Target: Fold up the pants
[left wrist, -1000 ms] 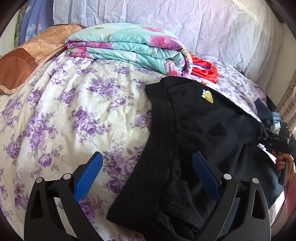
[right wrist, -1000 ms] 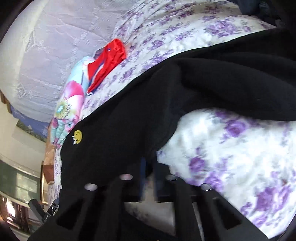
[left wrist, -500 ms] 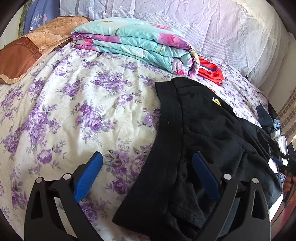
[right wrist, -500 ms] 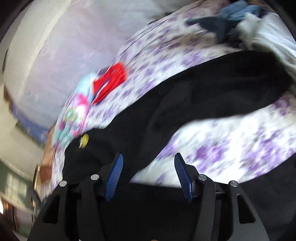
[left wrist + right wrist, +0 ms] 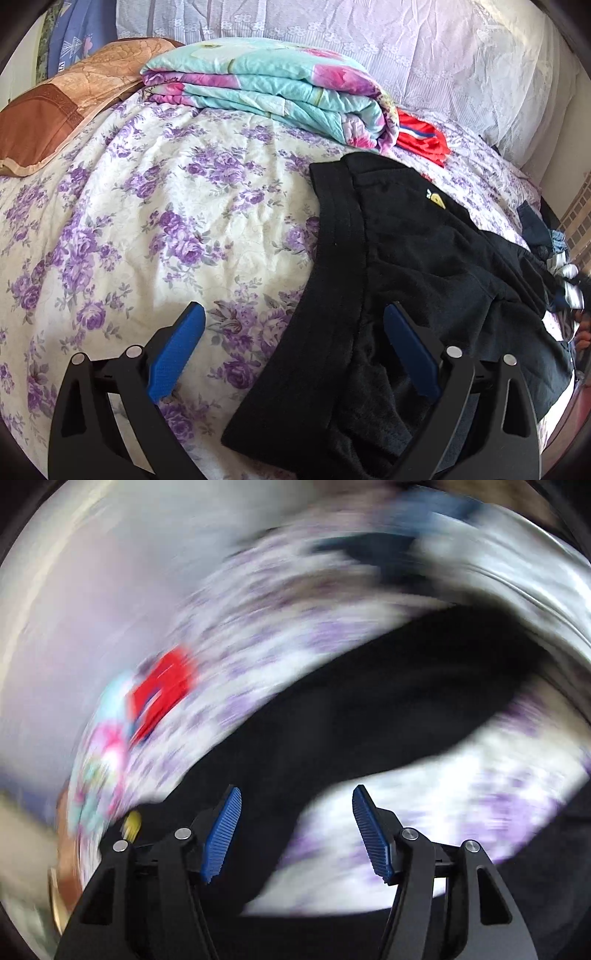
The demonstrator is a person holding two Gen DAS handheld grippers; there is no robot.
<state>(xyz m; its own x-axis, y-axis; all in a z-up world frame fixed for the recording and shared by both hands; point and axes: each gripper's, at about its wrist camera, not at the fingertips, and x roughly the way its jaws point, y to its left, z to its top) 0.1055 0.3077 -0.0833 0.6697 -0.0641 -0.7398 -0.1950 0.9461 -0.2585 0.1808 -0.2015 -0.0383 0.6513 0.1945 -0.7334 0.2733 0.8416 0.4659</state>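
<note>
Black pants (image 5: 406,266) with a small yellow patch (image 5: 436,199) lie on the flowered bedspread (image 5: 155,221), waistband toward the left. My left gripper (image 5: 293,317) hovers open over the waistband's near end, its blue pads (image 5: 177,350) clear of the cloth. In the blurred right wrist view the pants (image 5: 388,701) stretch across the bed. My right gripper (image 5: 295,801) is above them, its jaws opening, and nothing is pressed between the pads (image 5: 221,834).
A folded turquoise and pink quilt (image 5: 266,85) lies at the head of the bed with a red garment (image 5: 421,136) beside it. A brown pillow (image 5: 55,114) is at far left. Other clothes (image 5: 554,251) are piled at the right edge.
My right gripper went from shut on the black cloth to open, let the pants go and rose away from them. The left gripper stayed open and still.
</note>
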